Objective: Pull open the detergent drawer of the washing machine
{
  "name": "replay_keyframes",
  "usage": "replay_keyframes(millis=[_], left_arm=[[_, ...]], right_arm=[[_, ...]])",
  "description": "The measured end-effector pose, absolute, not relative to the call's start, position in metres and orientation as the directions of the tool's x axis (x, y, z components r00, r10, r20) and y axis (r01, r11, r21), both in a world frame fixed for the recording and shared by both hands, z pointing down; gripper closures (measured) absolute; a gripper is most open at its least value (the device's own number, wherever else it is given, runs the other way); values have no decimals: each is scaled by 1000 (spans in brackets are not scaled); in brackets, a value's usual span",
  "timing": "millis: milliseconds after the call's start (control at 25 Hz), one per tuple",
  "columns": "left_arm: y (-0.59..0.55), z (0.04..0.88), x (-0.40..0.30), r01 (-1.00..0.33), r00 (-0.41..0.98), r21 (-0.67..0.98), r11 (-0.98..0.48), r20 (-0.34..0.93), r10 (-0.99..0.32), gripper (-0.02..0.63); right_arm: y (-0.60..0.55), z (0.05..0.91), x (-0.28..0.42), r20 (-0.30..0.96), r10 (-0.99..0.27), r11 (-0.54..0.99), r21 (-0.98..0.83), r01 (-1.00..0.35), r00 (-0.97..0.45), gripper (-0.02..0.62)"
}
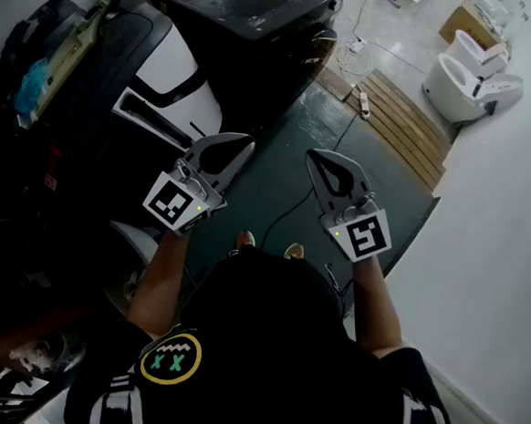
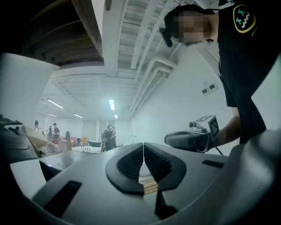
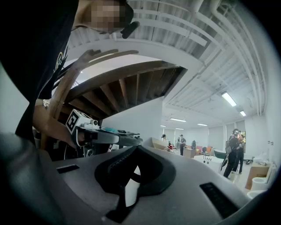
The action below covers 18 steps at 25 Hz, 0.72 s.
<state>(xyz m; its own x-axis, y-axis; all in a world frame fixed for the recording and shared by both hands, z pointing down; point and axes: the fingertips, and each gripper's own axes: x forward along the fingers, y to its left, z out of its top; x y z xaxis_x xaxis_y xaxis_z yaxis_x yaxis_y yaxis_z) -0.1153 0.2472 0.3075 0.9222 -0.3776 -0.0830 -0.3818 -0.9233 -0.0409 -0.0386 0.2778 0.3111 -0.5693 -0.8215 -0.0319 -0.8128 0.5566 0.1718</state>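
Observation:
My left gripper (image 1: 247, 143) and right gripper (image 1: 312, 155) are held side by side at waist height, both level, over a dark green floor. Each is shut with nothing between its jaws. In the left gripper view the left gripper (image 2: 143, 145) has its jaws meeting at a thin seam, with the right gripper (image 2: 193, 138) off to its right. The right gripper (image 3: 137, 147) looks the same in its own view. A dark boxy machine (image 1: 254, 13) stands ahead, beyond both grippers. I cannot make out a detergent drawer on it.
A white and black appliance (image 1: 167, 71) lies tilted at the left among dark clutter. A wooden pallet (image 1: 397, 112) and white fixtures (image 1: 473, 72) sit at the upper right by a white wall. A cable (image 1: 283, 215) runs across the floor. People (image 3: 235, 151) stand far off.

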Motion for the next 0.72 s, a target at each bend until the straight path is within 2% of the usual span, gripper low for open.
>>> replay_keyframes(millis=[720], left_arm=[[243,311,-120,-389,920,-74,-918,-88,-383,584]], right_arm=[[276,307,-41,-70,-818,554,173,-814,-571,574]])
